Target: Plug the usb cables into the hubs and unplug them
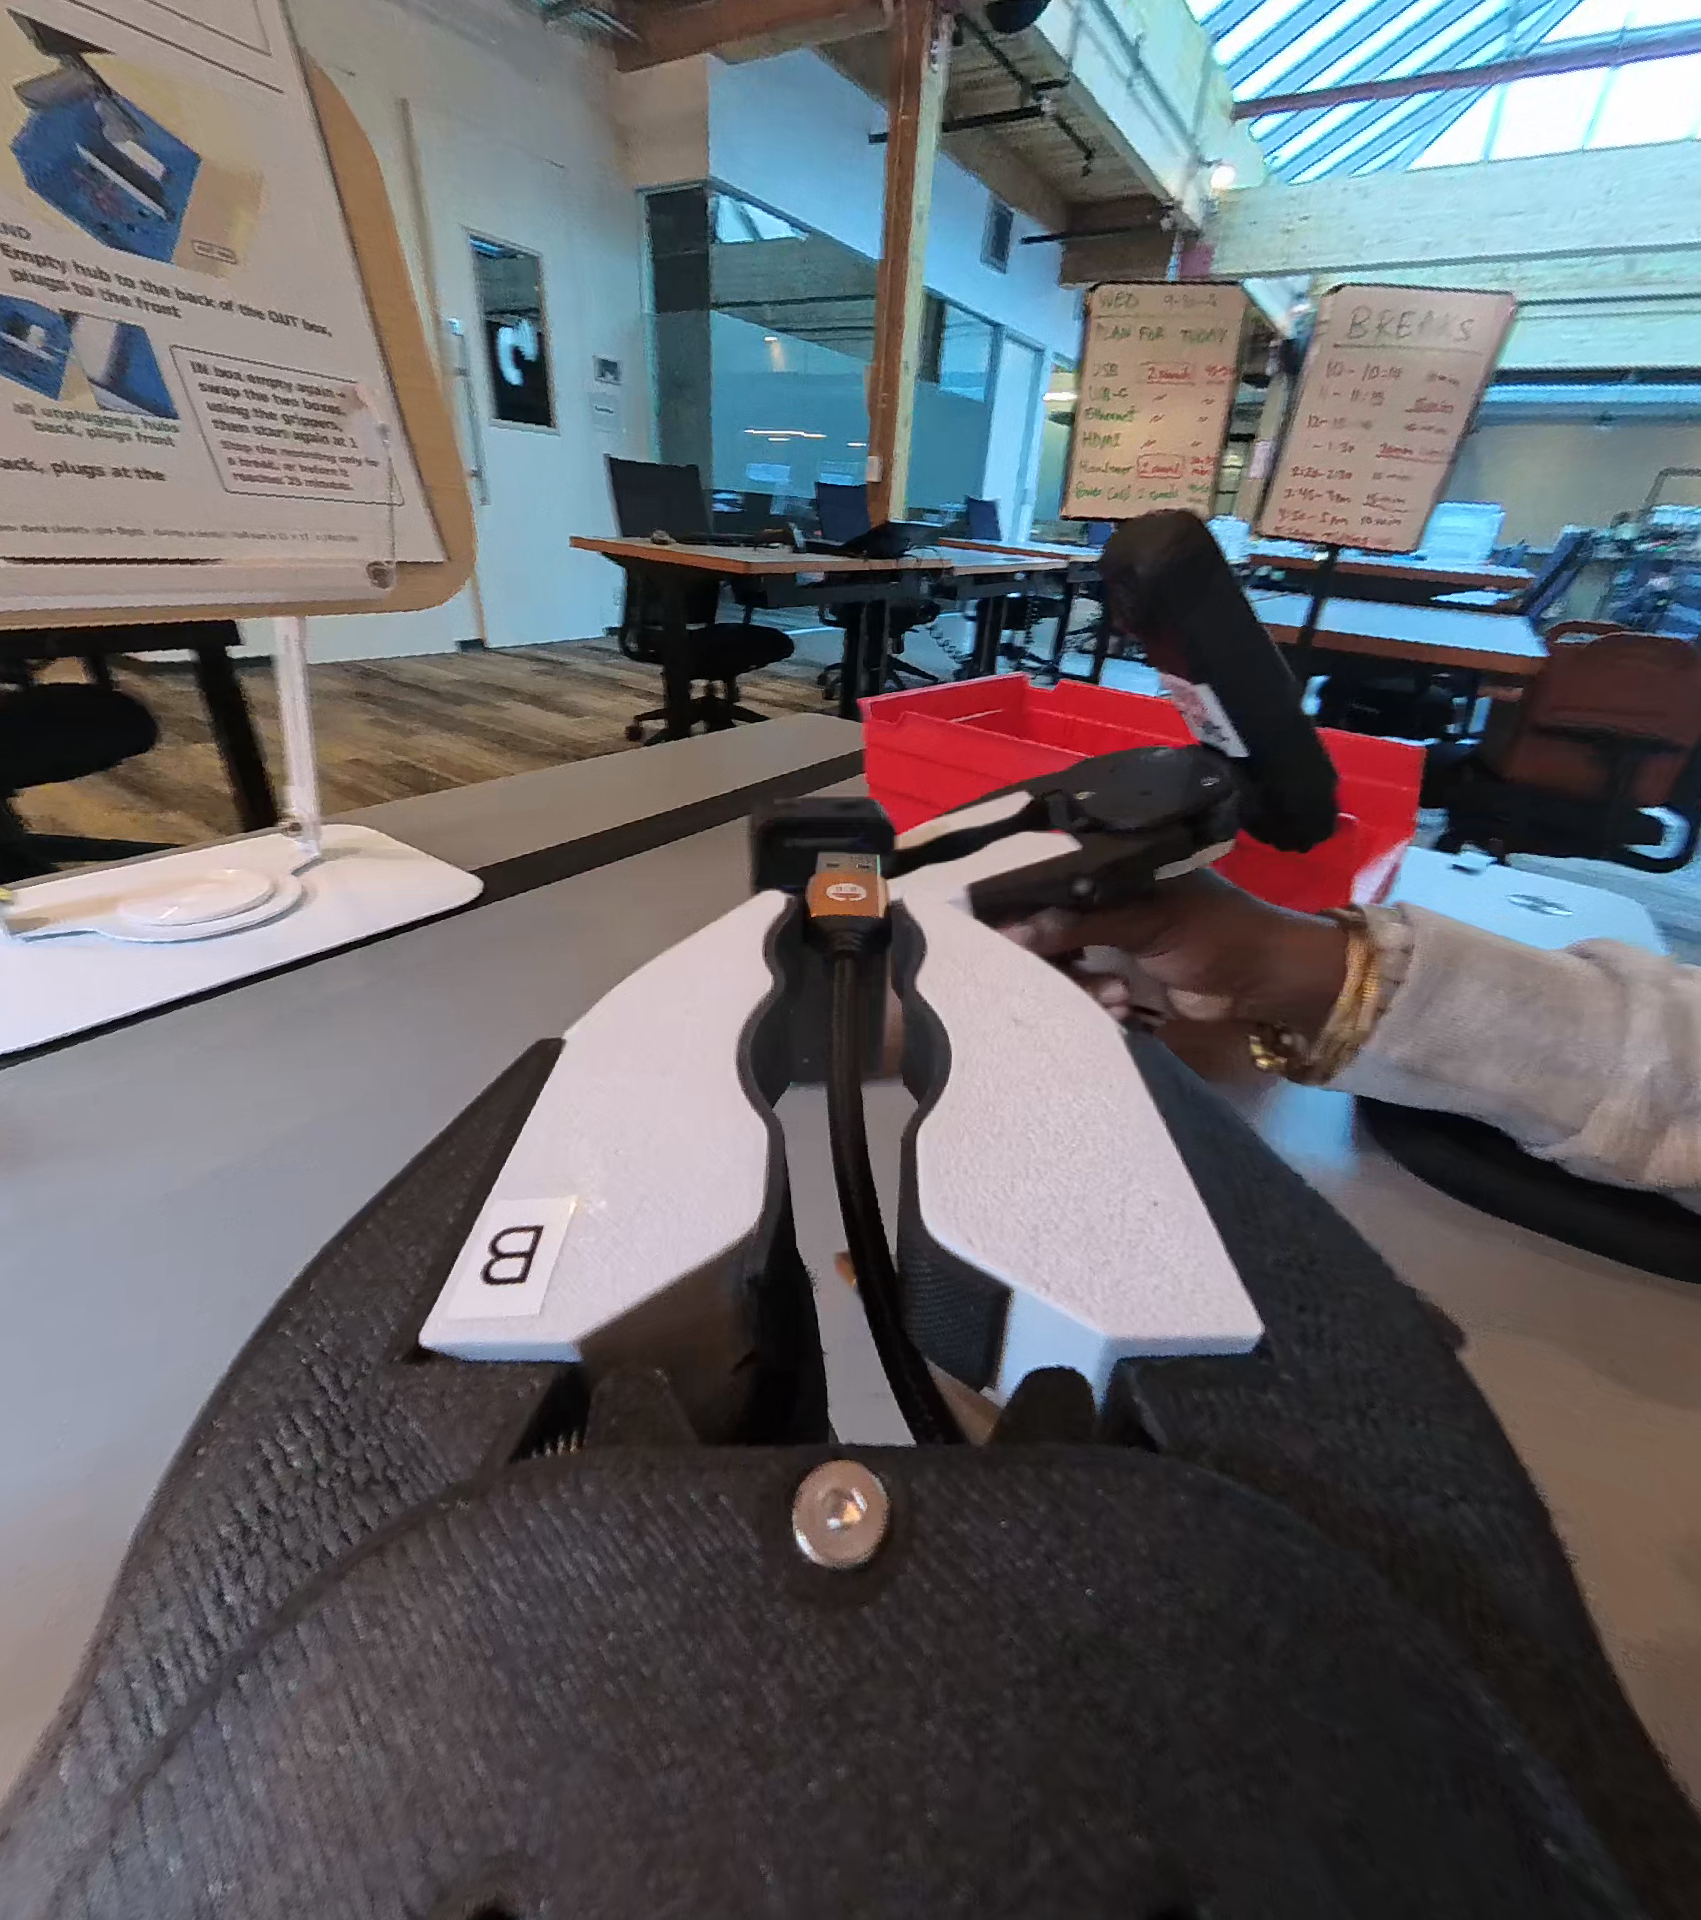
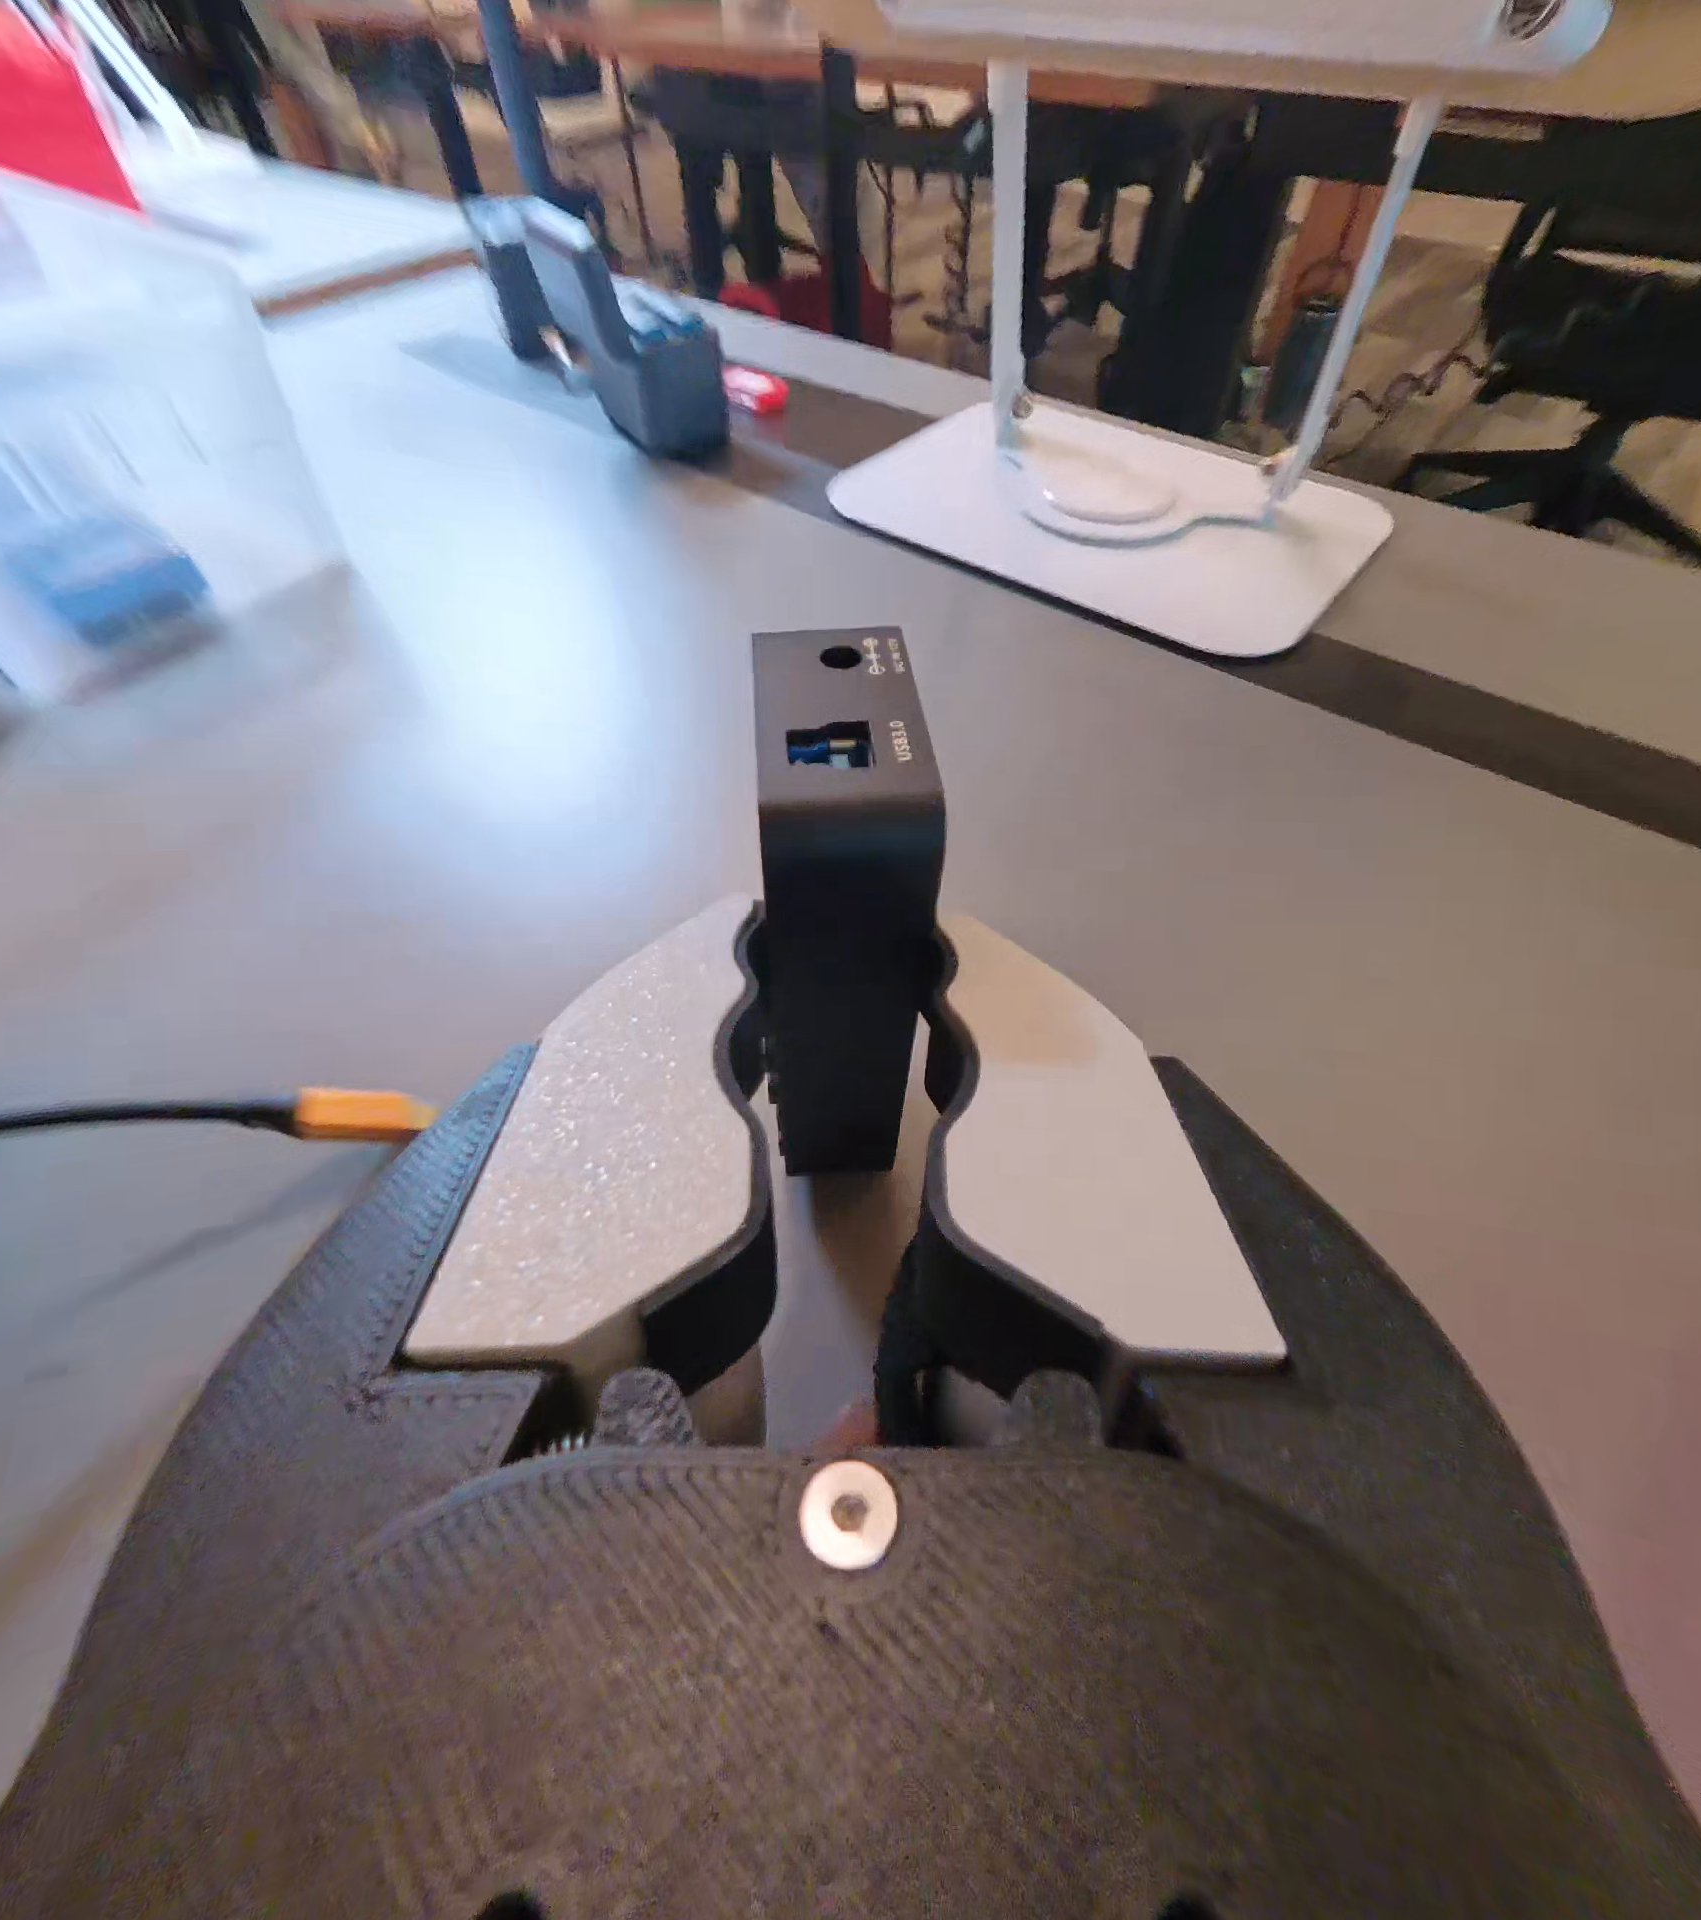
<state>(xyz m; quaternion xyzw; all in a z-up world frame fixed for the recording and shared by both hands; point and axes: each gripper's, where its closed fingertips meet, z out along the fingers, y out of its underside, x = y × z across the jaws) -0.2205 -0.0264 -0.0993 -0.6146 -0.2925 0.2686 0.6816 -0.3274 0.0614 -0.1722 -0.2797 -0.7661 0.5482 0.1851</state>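
In the left wrist view my left gripper point(image 1: 841, 920) is shut on an orange USB plug point(image 1: 844, 894) whose black cable point(image 1: 861, 1195) runs back between the fingers. The plug's metal tip is at the face of a small black hub point(image 1: 818, 836); I cannot tell if it is in a port. My right gripper point(image 1: 939, 847) comes in from the right and holds that hub. In the right wrist view my right gripper point(image 2: 846, 940) is shut on the hub point(image 2: 846, 894), whose end face shows a blue port point(image 2: 828, 746). Another orange plug point(image 2: 352, 1112) on a black cable lies left of it.
A sign on a white stand point(image 1: 181, 914) point(image 2: 1116, 520) is at the back of the grey table point(image 1: 202, 1247). A red bin point(image 1: 1012, 743) sits behind the hub. Clear boxes point(image 2: 77, 436), a dark grey device point(image 2: 628, 353) and a small red item point(image 2: 758, 390) are far left. A sleeved arm point(image 1: 1552, 1060) reaches in from the right. One gripper's finger ends stand about 15 cm off the other's.
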